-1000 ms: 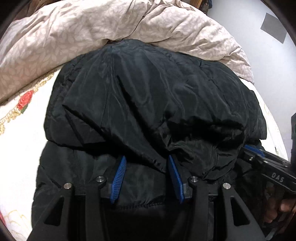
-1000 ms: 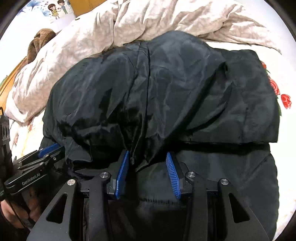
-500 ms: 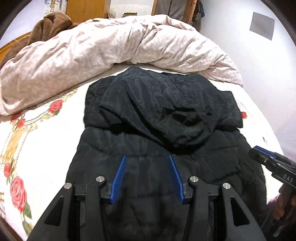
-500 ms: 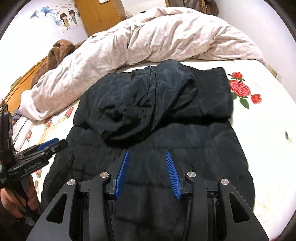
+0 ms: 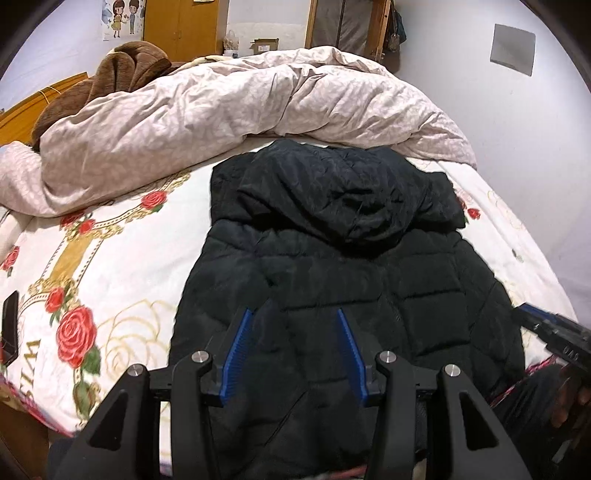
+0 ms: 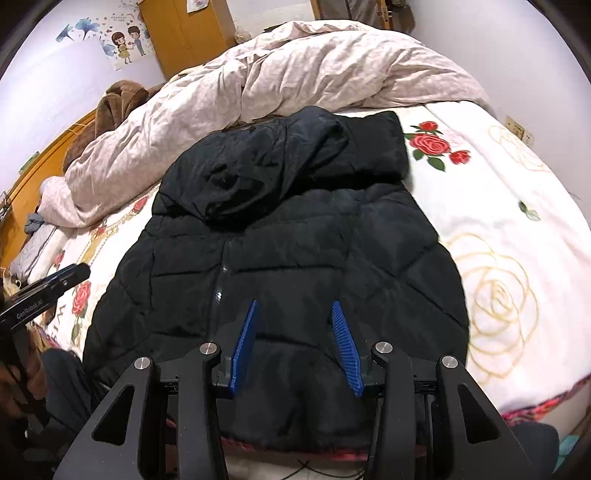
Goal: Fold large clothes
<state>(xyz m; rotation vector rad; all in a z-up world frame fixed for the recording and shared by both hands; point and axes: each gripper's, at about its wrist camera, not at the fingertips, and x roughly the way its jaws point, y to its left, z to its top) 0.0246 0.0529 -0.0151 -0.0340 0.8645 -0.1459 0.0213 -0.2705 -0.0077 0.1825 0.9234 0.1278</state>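
A large black quilted hooded jacket point(image 5: 351, 280) lies flat on the bed, its hood point(image 5: 347, 199) folded down over the chest at the far end; it also shows in the right wrist view point(image 6: 288, 258). My left gripper point(image 5: 293, 314) is open and empty, held above the jacket's near hem. My right gripper point(image 6: 293, 306) is open and empty, also above the near part of the jacket. Each gripper shows in the other's view: the right one point(image 5: 550, 332) at the jacket's right edge, the left one point(image 6: 48, 291) at its left edge.
A crumpled beige duvet point(image 5: 240, 103) is heaped along the far side of the bed. The white rose-print sheet point(image 5: 92, 266) lies bare on both sides of the jacket. A brown plush blanket point(image 5: 122, 70) sits at the far left. A wooden wardrobe point(image 6: 184, 33) stands behind.
Both grippers let go of the hood and drew back toward the near edge of the bed. The hood now lies folded down on the jacket's chest.
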